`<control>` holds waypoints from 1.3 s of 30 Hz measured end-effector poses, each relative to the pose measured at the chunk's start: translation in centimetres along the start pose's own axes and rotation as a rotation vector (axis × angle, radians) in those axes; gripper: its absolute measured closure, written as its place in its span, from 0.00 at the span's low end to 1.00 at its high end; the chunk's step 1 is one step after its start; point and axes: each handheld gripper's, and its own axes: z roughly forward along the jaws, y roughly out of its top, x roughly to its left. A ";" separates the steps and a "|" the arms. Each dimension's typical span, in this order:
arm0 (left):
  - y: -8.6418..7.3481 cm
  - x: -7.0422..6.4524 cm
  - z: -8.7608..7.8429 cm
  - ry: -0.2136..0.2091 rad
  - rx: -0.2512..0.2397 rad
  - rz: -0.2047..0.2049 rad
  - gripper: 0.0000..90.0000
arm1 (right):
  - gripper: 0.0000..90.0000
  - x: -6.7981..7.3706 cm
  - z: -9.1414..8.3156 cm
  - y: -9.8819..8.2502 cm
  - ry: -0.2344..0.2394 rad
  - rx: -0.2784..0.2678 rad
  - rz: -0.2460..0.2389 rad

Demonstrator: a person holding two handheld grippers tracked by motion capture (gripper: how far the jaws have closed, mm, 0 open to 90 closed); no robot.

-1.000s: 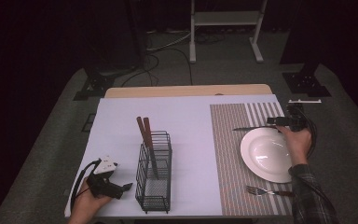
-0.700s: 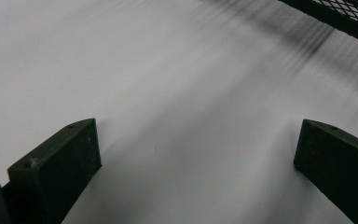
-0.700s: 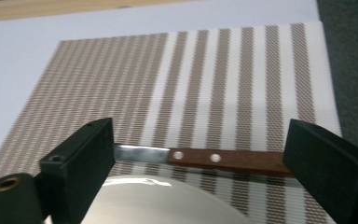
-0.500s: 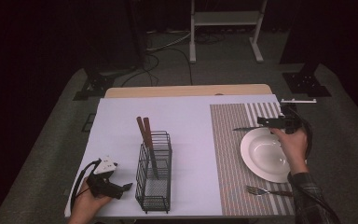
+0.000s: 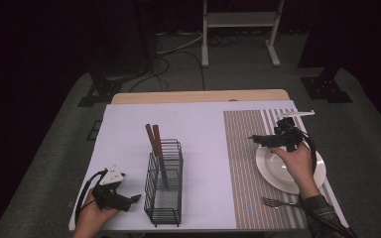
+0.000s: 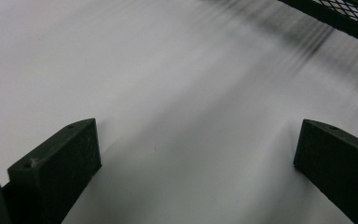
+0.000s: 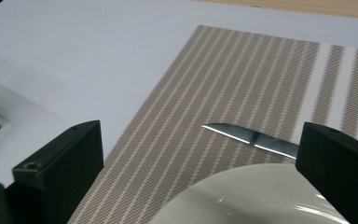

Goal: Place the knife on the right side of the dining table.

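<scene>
On the striped mat, high view: right gripper (image 5: 256, 138) hung open and empty over the plate (image 5: 278, 173) | right gripper view: knife (image 7: 251, 137) lay flat beside plate, thin, stiff, slippery; best grabbed by handle | left gripper view: left gripper (image 6: 196, 154) open, empty.

A steel knife (image 7: 256, 139) lies flat on the striped placemat (image 7: 223, 84), just beyond the white plate's (image 7: 261, 196) far rim. Its pointed blade shows bare and shiny; its handle end is hidden.
</scene>
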 end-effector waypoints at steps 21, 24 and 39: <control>0.0 0.0 0.0 0.000 0.000 0.001 0.00 | 0.00 7.1 -0.4 -2.6 0.138 -0.004 -0.182; 0.0 0.0 0.0 0.000 0.000 0.000 0.00 | 0.00 8.2 0.1 -3.3 0.159 0.017 -0.209; 0.0 0.0 0.0 0.001 0.000 0.004 0.00 | 0.00 13.3 3.2 -6.5 0.272 0.121 -0.347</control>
